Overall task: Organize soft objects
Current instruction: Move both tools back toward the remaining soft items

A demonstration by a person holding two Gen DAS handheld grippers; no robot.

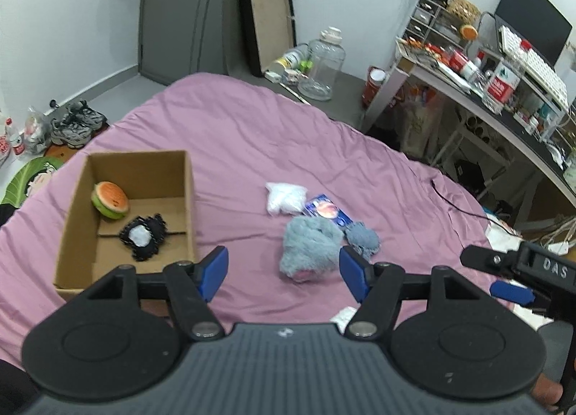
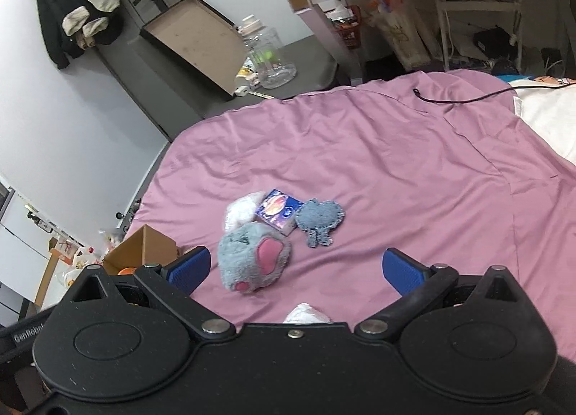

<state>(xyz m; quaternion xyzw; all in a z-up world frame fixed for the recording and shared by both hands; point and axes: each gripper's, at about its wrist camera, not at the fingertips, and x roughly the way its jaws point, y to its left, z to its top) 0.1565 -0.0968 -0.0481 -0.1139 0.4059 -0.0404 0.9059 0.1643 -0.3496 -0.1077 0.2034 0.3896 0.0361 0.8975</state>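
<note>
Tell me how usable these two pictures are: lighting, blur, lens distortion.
Left wrist view: even indoor light, heavy fisheye bending of the desk and walls, dark corners; the cardboard box is fairly crisp. Right wrist view: same soft light, strongly tilted, slight blur on the grey plush toy; no strong glare in either view.

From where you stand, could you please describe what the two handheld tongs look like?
Both are matt black plastic. The left tongs have two blue ribbed pads on black linkage arms, silver pivot pins, round discs either side and a grey ribbed centre plate. The right tongs are built alike, with a plain black centre plate; white lettering reading DAS shows on their side in the left wrist view. No cables or sleeves are visible.
</note>
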